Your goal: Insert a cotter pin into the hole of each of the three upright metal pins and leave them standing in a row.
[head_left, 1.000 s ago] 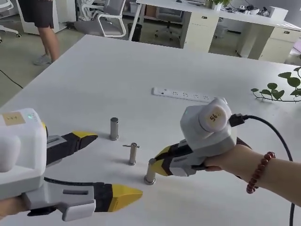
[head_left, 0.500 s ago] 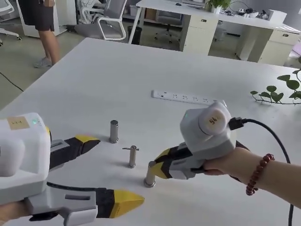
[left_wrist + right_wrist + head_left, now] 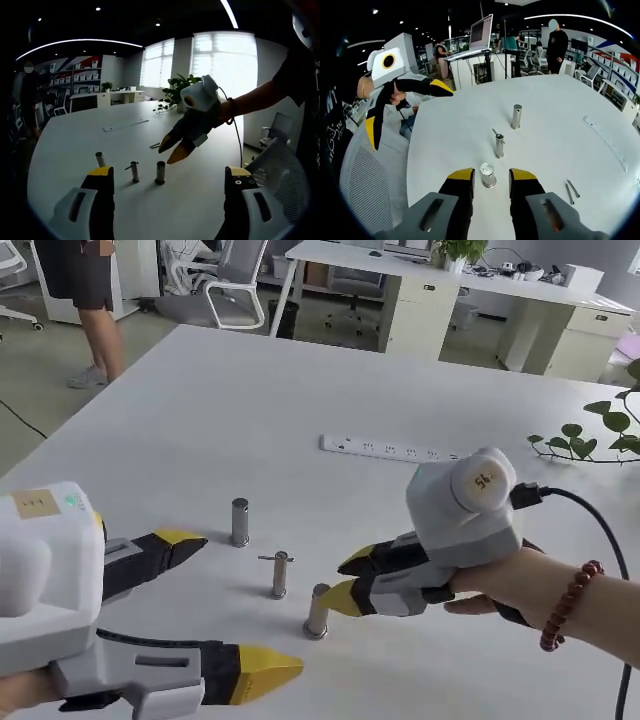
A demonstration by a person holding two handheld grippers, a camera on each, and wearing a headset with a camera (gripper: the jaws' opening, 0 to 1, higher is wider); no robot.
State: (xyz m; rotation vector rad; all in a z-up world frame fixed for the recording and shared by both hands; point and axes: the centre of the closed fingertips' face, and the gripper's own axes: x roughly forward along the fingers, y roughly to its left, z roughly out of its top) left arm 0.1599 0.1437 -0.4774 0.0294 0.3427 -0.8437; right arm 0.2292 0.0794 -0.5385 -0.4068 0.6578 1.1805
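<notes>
- The white table [image 3: 300, 390] is carrying all the work; no tray or box is standing on it, so the parts are lying bare on its top.
- The left gripper [image 3: 228, 602] is hovering at the near edge with its jaws spread wide and nothing between them.
- The right gripper [image 3: 335, 586] is reaching toward the row with its jaws parted and empty. In the right gripper view they are flanking the near pin [image 3: 487, 175] without pressing on it.
- A power strip [image 3: 385, 450] is lying well behind the row.
- The three metal pins are standing upright in a slanted row. The middle pin [image 3: 279, 578] is holding a cotter pin [image 3: 268, 558] in its hole, while the far pin [image 3: 240, 522] and the near one are looking bare.
- Two loose cotter pins [image 3: 570, 191] are lying on the table, off to the side of the row.
- Judging by this, one of three is done. The next move is calling for picking up a loose cotter pin and lining it up with a bare pin's hole without tipping the pin.
</notes>
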